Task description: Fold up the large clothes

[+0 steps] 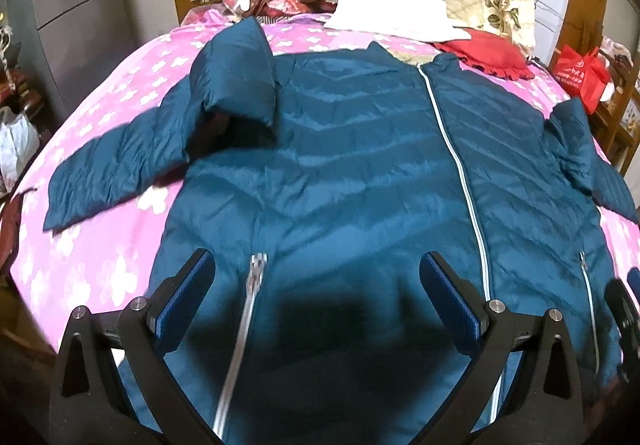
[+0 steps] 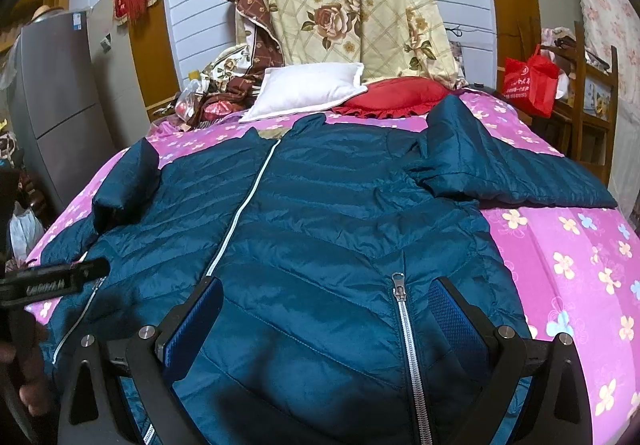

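**Two open hand-held grippers over a spread jacket**

Two hand-held grippers hang above the jacket's hem, and we hold nothing in either. Our left hand-held gripper (image 1: 316, 285) is released, its blue pads spread wide on either side of a pocket zip (image 1: 244, 341). Our right hand-held gripper (image 2: 326, 309) is likewise released, its pads apart around the other pocket zip (image 2: 408, 349). In the right view we catch the left tool and a bit of a hand (image 2: 28, 385) at the left edge.

Beneath them the teal jacket (image 1: 352, 149) lies front-up and zipped shut on the bed (image 2: 580, 257), covered in a pink flowered sheet. Its pale main zip (image 2: 240, 213) runs from hem to collar. Each sleeve is bent at the elbow, the left one (image 1: 168, 133) doubled back on itself, the right one (image 2: 500, 169) stretching out across the sheet.

Beyond the collar lie a white pillow (image 2: 308, 91) and a red cushion (image 2: 400, 95), just beside each other. Behind those hangs a cream rose-print quilt (image 2: 352, 1).
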Action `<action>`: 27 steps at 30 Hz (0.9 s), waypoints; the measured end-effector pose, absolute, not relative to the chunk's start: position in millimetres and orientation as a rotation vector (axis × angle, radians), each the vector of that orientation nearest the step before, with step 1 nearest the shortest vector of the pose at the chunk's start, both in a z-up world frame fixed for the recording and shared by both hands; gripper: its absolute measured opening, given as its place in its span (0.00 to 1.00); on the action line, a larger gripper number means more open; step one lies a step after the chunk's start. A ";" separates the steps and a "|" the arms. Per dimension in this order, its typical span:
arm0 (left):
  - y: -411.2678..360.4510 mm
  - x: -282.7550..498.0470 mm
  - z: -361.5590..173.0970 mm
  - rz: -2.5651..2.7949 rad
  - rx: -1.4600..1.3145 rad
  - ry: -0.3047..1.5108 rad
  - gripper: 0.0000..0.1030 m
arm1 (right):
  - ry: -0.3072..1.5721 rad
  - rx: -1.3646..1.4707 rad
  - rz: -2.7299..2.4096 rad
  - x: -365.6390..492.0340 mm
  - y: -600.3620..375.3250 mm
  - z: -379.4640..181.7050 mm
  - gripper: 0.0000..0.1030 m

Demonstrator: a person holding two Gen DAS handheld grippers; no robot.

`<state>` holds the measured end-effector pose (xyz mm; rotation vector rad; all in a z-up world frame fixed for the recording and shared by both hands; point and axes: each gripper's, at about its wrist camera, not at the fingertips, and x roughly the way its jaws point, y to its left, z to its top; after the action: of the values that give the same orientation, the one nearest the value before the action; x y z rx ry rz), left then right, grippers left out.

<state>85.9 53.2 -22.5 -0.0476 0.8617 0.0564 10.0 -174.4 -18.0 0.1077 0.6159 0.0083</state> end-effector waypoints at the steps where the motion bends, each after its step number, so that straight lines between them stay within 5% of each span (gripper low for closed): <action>1: 53.7 89.1 -22.7 0.051 -0.044 0.852 1.00 | 0.613 0.108 0.008 10.0 -174.5 -17.9 0.99; 27: 52.9 95.8 -51.4 0.038 -0.041 0.858 1.00 | 0.601 0.106 -0.017 6.4 -178.6 -16.0 0.99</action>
<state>95.8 52.9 -51.4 -0.0413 0.8583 0.0382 6.4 -178.6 -16.0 0.1058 0.6007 -0.0168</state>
